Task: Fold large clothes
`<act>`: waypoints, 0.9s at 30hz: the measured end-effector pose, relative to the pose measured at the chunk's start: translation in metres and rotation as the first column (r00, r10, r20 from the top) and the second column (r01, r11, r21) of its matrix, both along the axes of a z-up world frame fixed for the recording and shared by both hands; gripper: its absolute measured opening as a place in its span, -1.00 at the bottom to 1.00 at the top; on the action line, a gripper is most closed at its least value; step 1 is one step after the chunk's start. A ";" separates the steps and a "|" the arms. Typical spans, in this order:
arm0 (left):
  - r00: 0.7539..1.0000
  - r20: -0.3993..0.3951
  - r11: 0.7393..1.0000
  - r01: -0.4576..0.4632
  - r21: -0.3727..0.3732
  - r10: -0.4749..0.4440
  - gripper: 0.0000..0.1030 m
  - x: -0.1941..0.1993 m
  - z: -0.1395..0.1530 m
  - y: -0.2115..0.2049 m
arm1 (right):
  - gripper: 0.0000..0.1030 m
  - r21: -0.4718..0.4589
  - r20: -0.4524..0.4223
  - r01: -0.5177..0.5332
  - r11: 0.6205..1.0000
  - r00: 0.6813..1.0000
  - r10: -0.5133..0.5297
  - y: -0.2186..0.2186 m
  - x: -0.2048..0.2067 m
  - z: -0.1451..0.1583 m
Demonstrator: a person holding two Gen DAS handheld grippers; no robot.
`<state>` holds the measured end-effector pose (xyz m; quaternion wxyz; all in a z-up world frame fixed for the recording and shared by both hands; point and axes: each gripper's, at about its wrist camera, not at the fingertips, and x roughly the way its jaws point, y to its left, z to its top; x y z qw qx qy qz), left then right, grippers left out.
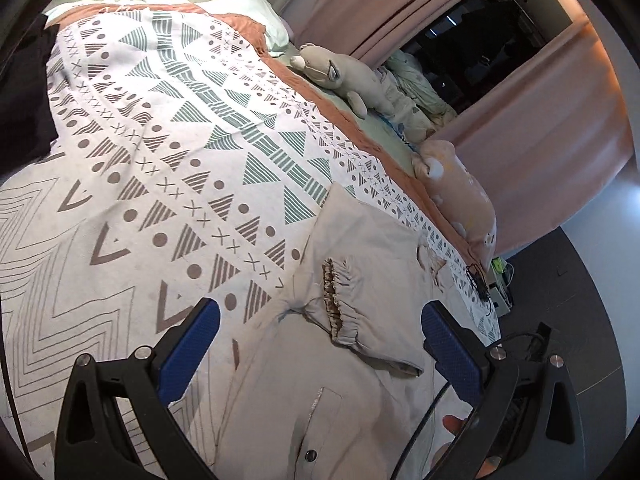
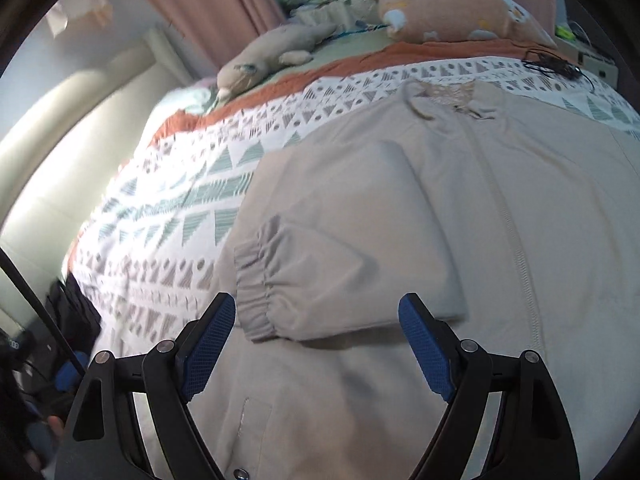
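one beige jacket (image 2: 460, 208) lies on one patterned bedspread (image 1: 160, 120), one sleeve (image 2: 320, 280) folded across; two stuffed toys (image 1: 344, 76) beyond. left gripper (image 1: 320, 344) and right gripper (image 2: 316, 340) gape empty.

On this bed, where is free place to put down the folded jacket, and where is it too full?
Free: the wide patterned bedspread between the beige jacket, the pillow and the dark clothing at the bed's edge. Crowded: the strip by the curtain, filled by the grey plush toy and the pink plush toy.
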<state>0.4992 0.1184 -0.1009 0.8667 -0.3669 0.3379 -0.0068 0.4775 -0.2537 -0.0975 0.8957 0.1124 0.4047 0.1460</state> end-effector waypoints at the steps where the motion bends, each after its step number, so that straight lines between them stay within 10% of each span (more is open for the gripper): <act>1: 1.000 0.002 1.000 -0.009 -0.008 0.009 1.00 -0.006 -0.001 0.006 | 0.61 -0.033 -0.005 -0.008 0.999 1.000 0.007 0.007 0.001 -0.002; 23: 0.996 -0.057 0.994 -0.073 -0.078 0.068 1.00 -0.018 -0.030 0.059 | 0.61 -0.384 -0.125 -0.150 0.911 0.986 0.110 0.125 0.064 -0.056; 27: 0.996 -0.046 0.991 -0.084 -0.101 0.079 1.00 -0.016 -0.025 0.062 | -0.27 -0.356 -0.122 -0.175 0.918 0.983 0.140 0.122 0.061 -0.050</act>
